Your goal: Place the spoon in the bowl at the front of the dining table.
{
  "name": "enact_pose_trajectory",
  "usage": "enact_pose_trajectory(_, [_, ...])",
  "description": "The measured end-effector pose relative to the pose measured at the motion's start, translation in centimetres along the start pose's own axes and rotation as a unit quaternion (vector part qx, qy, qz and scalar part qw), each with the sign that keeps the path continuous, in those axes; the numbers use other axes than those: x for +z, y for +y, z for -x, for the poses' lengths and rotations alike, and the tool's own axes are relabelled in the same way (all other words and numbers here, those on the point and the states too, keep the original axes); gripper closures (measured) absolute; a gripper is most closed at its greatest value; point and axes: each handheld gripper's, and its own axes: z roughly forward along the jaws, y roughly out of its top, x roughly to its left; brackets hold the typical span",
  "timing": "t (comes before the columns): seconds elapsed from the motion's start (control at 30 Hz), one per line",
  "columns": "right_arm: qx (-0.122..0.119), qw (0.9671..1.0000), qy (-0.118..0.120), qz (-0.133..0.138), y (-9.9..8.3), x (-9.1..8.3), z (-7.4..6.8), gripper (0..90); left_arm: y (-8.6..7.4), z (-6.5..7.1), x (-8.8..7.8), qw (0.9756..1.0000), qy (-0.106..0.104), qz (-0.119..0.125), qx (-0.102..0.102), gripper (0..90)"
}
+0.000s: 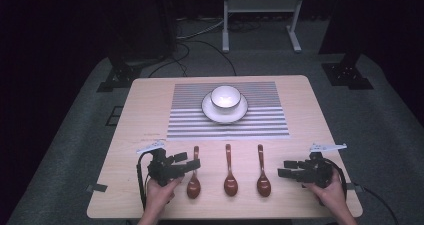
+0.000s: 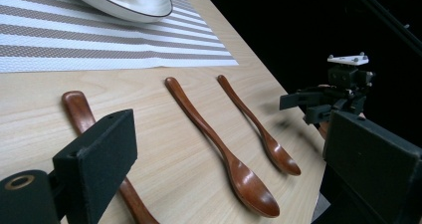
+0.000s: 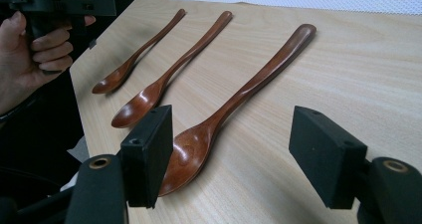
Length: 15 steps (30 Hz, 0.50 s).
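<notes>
Three brown wooden spoons lie side by side near the table's front edge, bowls toward me: left spoon point(image 1: 193, 181), middle spoon point(image 1: 229, 177), right spoon point(image 1: 262, 177). My left gripper point(image 1: 191, 161) is open, its jaw tips over the left spoon's handle point(image 2: 79, 112), which passes under one jaw. My right gripper point(image 1: 283, 168) is open just right of the right spoon, whose bowl point(image 3: 191, 152) lies close before the jaws. Neither gripper holds anything. A white bowl point(image 1: 225, 97) stands on a white plate point(image 1: 209, 112) on the striped placemat point(image 1: 260, 122).
The wooden table point(image 1: 145, 110) stands on grey carpet. The placemat covers its far middle. A white frame point(image 1: 260, 15) and dark stands point(image 1: 120, 70) are on the floor behind. Cables trail from both grippers at the front corners.
</notes>
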Motion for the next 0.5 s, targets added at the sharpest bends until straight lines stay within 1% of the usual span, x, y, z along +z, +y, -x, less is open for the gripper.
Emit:
enact_pose_trajectory(0.07, [0.002,1.0,0.001,0.0,0.0,0.0,0.0,32.6,0.0,0.1,0.1,1.0,-0.002,-0.002,0.0,5.9])
enact_pose_trajectory(0.17, [0.008,1.0,0.003,-0.001,0.2,0.0,0.2,32.5,-0.1,0.2,0.4,0.9999,-0.013,-0.001,-0.01,5.9])
enact_pose_trajectory(0.27, [0.01,0.9999,0.005,-0.005,0.5,0.2,0.2,32.5,-0.2,0.5,0.7,0.9998,-0.015,-0.004,-0.008,5.9])
enact_pose_trajectory(0.37, [0.01,0.9999,0.007,-0.009,0.7,0.4,0.2,32.5,-0.4,0.7,1.0,0.9997,-0.019,-0.009,-0.011,5.9])
enact_pose_trajectory(0.5, [0.006,0.9998,0.008,-0.017,1.3,0.8,0.2,32.5,-0.6,1.1,1.7,0.9995,-0.025,-0.017,-0.008,5.9])
